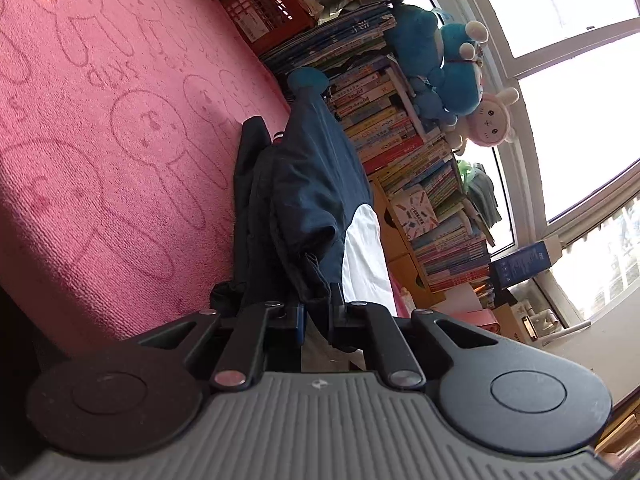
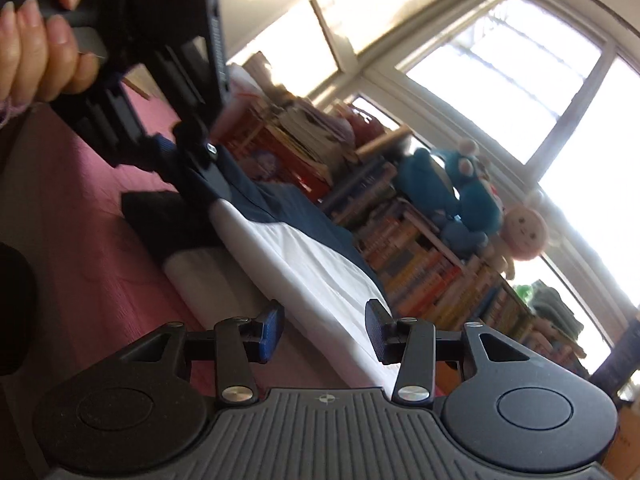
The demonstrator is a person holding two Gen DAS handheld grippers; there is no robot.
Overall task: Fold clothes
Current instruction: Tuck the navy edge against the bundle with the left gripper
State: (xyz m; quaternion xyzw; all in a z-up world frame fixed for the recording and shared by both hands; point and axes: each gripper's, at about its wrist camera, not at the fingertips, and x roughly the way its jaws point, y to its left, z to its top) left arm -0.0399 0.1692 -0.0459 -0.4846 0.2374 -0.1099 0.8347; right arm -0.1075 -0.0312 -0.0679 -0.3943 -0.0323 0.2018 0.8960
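Where it pinches: left gripper (image 1: 318, 312) clamps navy fold of the garment (image 1: 316, 184).
Right gripper (image 2: 326, 334): jaws apart, nothing pressed; the garment's white panel lies between and beyond them.
Hand (image 2: 36, 40): grips the left gripper's handle.
Garment: bunched navy and white on the pink blanket (image 1: 100, 140).
Behind: book stacks (image 1: 404, 140), blue plush (image 1: 444, 64), window (image 1: 580, 92).

left gripper (image 1: 318, 312): jaws clamped on the navy-and-white garment (image 1: 312, 200), at its near edge | right gripper (image 2: 325, 334): jaws parted, nothing pinched, beside the garment's white edge | person's hand (image 2: 36, 40): wrapped around the left gripper's handle
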